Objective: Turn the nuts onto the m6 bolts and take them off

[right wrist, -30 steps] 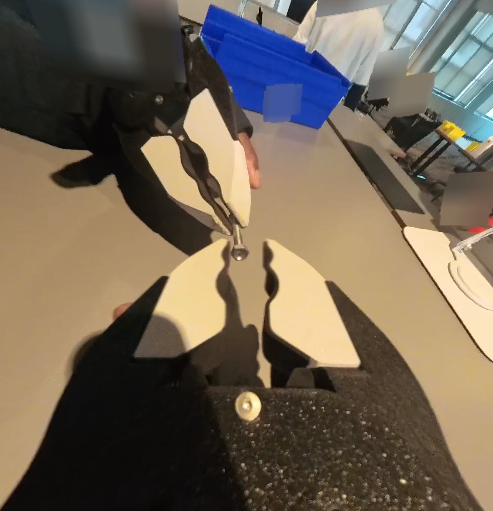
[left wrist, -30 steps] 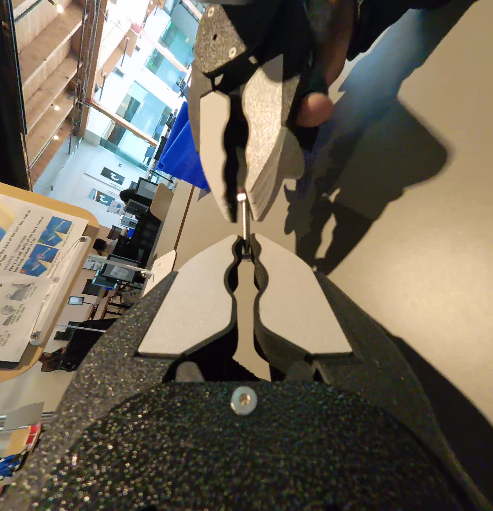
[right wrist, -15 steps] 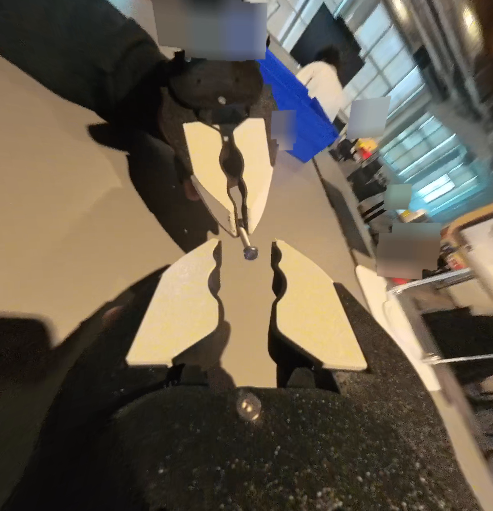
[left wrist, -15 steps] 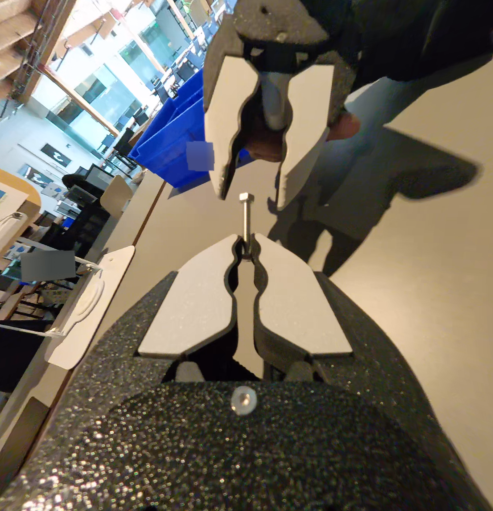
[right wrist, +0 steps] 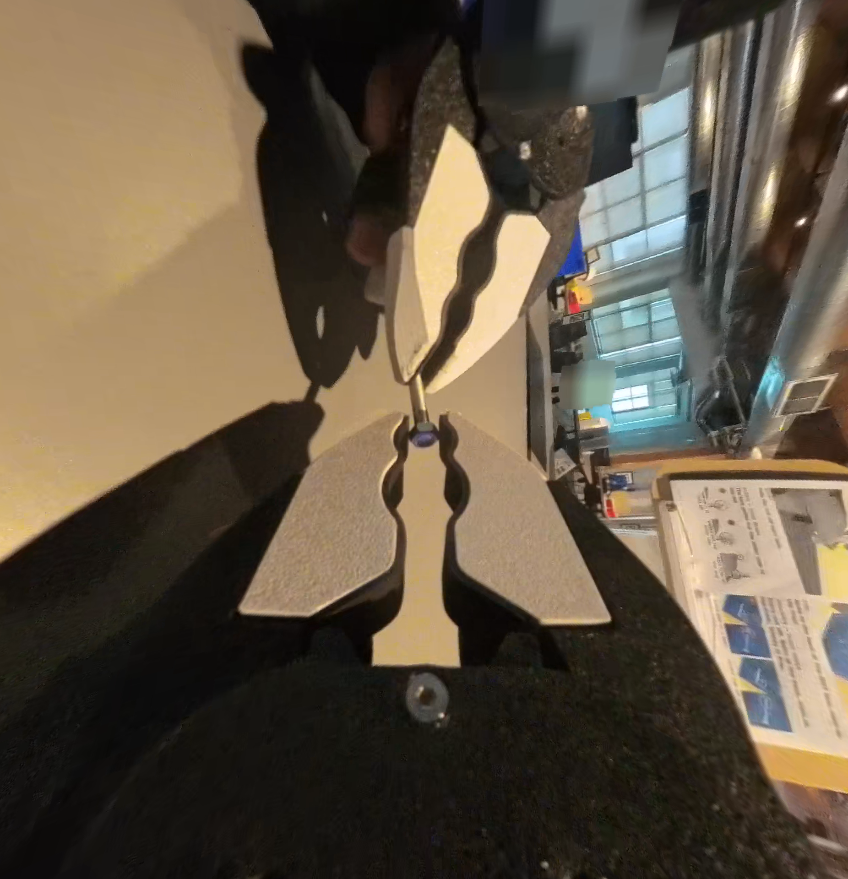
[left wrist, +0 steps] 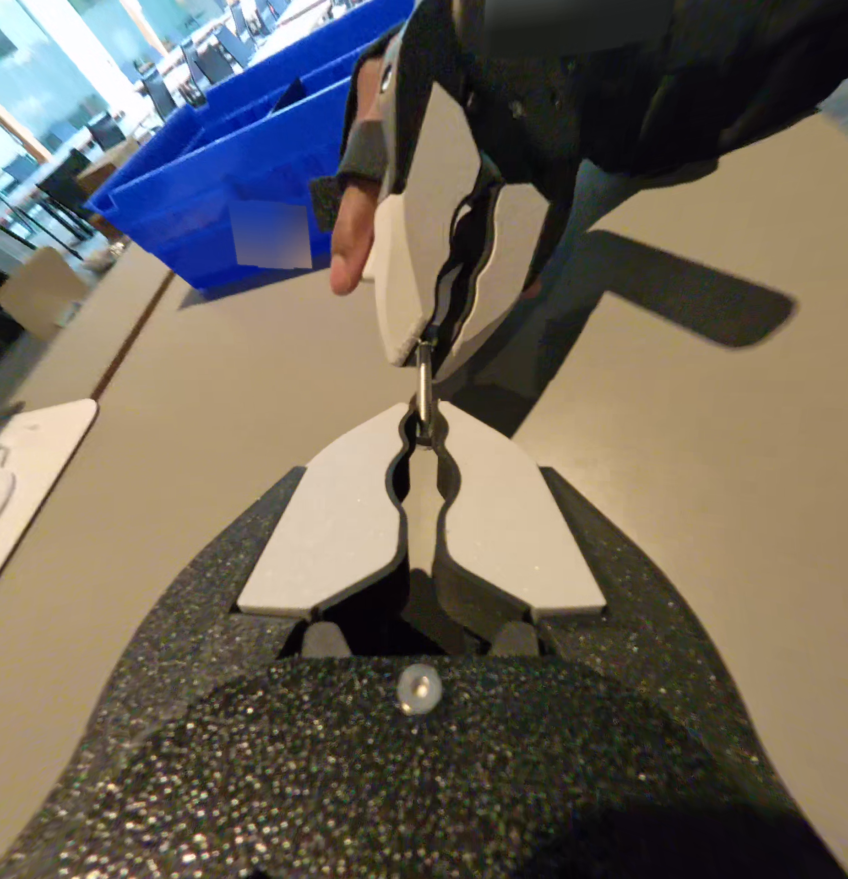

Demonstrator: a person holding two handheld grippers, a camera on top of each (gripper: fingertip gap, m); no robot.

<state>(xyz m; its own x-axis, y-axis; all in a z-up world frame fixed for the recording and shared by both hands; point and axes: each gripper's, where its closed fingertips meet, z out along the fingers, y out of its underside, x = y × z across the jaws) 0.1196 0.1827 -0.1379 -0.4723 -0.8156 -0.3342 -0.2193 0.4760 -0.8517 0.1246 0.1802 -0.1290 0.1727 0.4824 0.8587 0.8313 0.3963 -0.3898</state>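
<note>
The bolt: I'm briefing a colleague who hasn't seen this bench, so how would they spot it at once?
Start at the grey table, where two black handheld grippers meet tip to tip above it. The bolt is the thin silver threaded rod bridging them, gripped by the left gripper and the right gripper at its hex-head end. It is the only metal piece between the pale fingers.

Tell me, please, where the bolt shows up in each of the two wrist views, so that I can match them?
Left wrist view: the bolt stands just above centre, its lower end clamped in the left gripper, its top inside the right gripper.
Right wrist view: the bolt sits just above centre, its head between the right gripper's tips, its shank running up into the left gripper.
Shared landmark: the tan table.
</note>
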